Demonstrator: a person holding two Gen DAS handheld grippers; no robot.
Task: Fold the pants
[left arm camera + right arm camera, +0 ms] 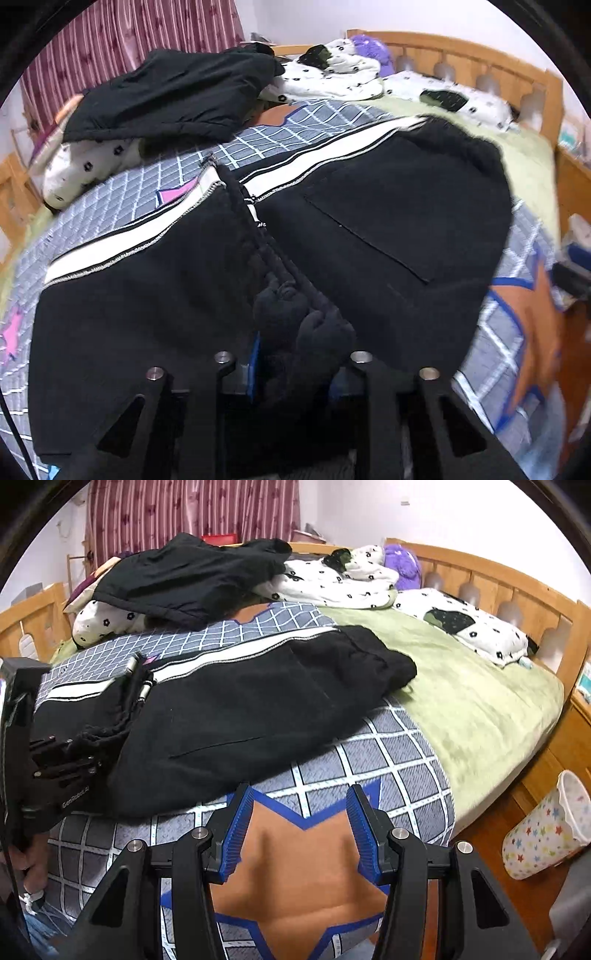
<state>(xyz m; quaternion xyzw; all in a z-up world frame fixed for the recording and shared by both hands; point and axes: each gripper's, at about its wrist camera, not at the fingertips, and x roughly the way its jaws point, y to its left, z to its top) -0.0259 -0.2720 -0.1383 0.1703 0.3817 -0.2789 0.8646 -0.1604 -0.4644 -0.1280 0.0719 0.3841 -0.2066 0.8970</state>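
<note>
Pants (369,221) apparently bunch between left tongs (291,354).

home bedroom, wooden bed frame (480,572), patterned blanket (388,746), striped curtains (184,513), pillows (480,627)

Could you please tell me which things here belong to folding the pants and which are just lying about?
Job in hand:
- pants
- left gripper, bunched pants fabric between its fingers
- right gripper, open over the blanket

Lying about:
- black jacket
- spotted bedding
- purple plush
- star bin
</note>
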